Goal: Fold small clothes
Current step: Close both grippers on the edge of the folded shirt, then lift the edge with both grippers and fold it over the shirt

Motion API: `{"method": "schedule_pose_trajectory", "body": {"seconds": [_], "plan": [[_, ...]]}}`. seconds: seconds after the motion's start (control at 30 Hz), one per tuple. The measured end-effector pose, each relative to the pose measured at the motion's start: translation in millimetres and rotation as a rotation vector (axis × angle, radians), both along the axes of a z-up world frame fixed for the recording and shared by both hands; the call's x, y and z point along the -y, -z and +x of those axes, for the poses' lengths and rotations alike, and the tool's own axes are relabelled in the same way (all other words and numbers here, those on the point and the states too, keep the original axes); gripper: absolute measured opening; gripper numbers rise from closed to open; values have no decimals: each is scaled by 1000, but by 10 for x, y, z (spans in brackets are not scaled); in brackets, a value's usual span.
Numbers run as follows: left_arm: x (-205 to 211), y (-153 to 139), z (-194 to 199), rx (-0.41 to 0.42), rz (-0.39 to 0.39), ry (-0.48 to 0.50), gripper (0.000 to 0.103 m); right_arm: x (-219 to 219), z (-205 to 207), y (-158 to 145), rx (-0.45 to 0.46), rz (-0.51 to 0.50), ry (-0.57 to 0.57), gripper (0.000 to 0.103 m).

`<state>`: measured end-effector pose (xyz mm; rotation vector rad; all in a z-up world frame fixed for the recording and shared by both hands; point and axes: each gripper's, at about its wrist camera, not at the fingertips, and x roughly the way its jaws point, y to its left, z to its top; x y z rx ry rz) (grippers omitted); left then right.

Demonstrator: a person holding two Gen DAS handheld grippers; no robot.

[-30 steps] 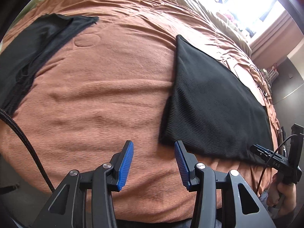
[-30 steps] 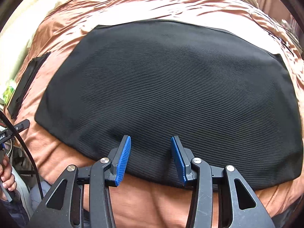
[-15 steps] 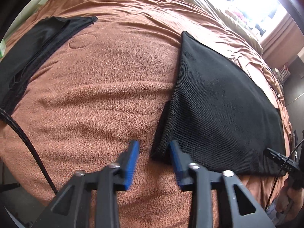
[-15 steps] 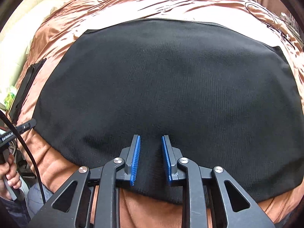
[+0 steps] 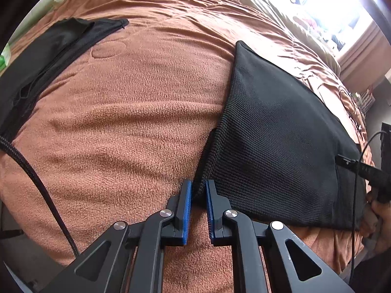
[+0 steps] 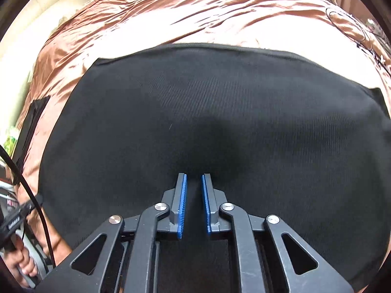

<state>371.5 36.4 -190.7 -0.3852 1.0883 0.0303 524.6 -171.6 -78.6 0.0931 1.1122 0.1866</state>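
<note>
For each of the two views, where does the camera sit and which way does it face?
Left wrist: rides the left hand-held gripper, angled down at the near left corner of the black ribbed knit garment on the rust-brown fleece blanket; the other hand shows at right.
Right wrist: rides the right hand-held gripper, angled down over the garment's middle; a hand shows lower left.
Shared: garment, blanket.

A bedroom in a home. A wide bed fills both views under a rust-brown fleece blanket (image 5: 136, 112), with a shiny satin quilt (image 6: 185, 12) of the same colour toward 12 o'clock. A beige pillow (image 5: 246, 2) lies at 1 o'clock, beside a bright window (image 5: 342, 7) with a pinkish curtain (image 5: 361, 56).
</note>
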Motion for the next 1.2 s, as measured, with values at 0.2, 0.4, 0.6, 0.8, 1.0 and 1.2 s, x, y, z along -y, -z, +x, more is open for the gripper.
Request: {"method": "schedule_pose_trajectory", "body": {"seconds": [0.2, 0.4, 0.6, 0.8, 1.0, 1.2], "plan": [[4, -4, -18, -5, -8, -34, 13, 67, 393, 17, 8, -23, 22, 4], [33, 0, -24, -14, 10, -59, 13, 65, 740, 20, 22, -53, 19, 3], [74, -12, 24, -47, 38, -65, 13, 56, 1084, 114, 11, -65, 29, 3], [74, 0, 61, -64, 31, -70, 14, 95, 1311, 132, 12, -56, 42, 3], [75, 28, 116, -75, 27, -60, 16, 76, 1511, 113, 8, -64, 62, 3], [107, 16, 136, -69, 50, -22, 16, 92, 1336, -58, 24, -41, 75, 3]]}}
